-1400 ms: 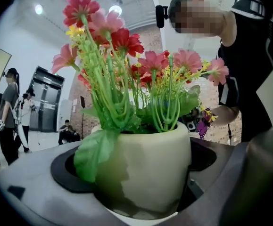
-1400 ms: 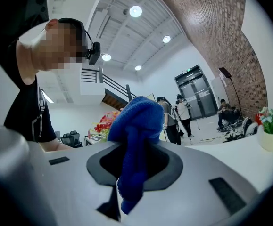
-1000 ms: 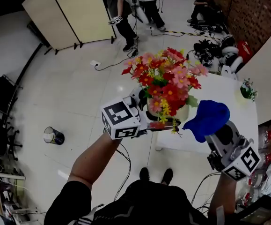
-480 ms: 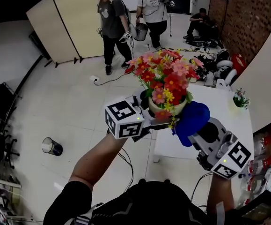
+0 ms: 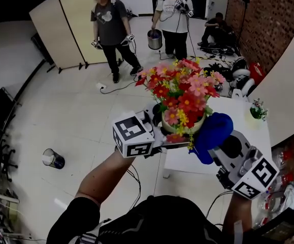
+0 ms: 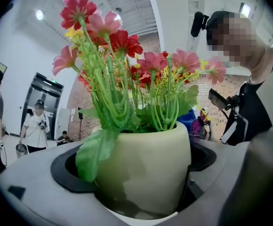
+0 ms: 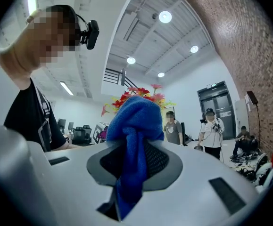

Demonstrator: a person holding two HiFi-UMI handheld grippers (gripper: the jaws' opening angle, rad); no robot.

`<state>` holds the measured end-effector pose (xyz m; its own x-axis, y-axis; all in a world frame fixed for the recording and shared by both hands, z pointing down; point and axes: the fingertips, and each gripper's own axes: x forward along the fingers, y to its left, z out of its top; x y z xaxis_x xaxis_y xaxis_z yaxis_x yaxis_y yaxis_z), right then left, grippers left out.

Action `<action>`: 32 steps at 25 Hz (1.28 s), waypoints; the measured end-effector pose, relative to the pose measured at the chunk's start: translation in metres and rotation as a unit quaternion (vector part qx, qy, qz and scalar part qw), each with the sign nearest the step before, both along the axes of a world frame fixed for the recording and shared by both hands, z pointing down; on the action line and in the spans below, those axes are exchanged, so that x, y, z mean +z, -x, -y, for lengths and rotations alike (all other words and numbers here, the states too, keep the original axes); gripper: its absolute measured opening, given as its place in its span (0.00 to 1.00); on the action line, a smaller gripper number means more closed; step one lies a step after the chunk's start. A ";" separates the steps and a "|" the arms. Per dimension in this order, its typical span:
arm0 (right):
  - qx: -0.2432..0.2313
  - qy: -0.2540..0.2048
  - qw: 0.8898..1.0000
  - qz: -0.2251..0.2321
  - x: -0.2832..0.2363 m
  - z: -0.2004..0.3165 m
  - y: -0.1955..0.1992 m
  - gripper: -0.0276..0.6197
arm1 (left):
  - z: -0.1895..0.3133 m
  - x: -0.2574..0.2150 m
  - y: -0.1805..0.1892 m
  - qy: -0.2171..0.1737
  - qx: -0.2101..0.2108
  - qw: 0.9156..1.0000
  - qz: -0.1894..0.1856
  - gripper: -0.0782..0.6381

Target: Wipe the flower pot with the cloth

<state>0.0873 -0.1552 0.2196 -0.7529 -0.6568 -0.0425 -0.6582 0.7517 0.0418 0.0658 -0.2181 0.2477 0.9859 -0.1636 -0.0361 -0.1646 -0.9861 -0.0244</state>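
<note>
A second before, the blue cloth (image 5: pixel 214 130) was held apart from the flower pot (image 5: pixel 183 127), off to its right. Half a second before, it had been brought in against the pot, and it is kept there now, only a little lower and more to the right. More of the two people at the top of the head view is seen now than a second before, and the metal pail (image 5: pixel 155 38) is seen between them. The cream flower pot is gripped by the left gripper (image 5: pixel 173 133). In the left gripper view the pot is seen sitting right between the two jaws, which are spread wide and pressed on its round sides. The pot is held upright in the air, in front of the white table (image 5: pixel 238 111), and it is filled with red, pink and yellow flowers (image 5: pixel 182 85) on green stems. The blue cloth is pinched by the right gripper (image 7: pixel 134 164). Its jaws are closed tight on the cloth, and a big bunch of cloth is left sticking out past the tips. This bunch is seen against the lower right side of the pot and looks to be touching it. A small plant (image 5: pixel 257 110) is seen at the far edge of the table.
</note>
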 end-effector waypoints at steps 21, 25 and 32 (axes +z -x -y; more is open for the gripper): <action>-0.011 -0.004 1.000 0.026 -0.019 -0.026 -0.005 0.14 | -0.006 -0.016 0.015 0.016 -0.017 1.000 -0.019 0.92; -0.020 -0.001 1.000 0.004 -0.007 -0.025 0.018 0.14 | -0.007 -0.016 0.017 0.008 -0.020 1.000 -0.013 0.92; -0.022 0.009 1.000 -0.008 -0.015 -0.024 0.018 0.14 | -0.021 -0.022 0.017 -0.021 -0.012 1.000 -0.001 0.92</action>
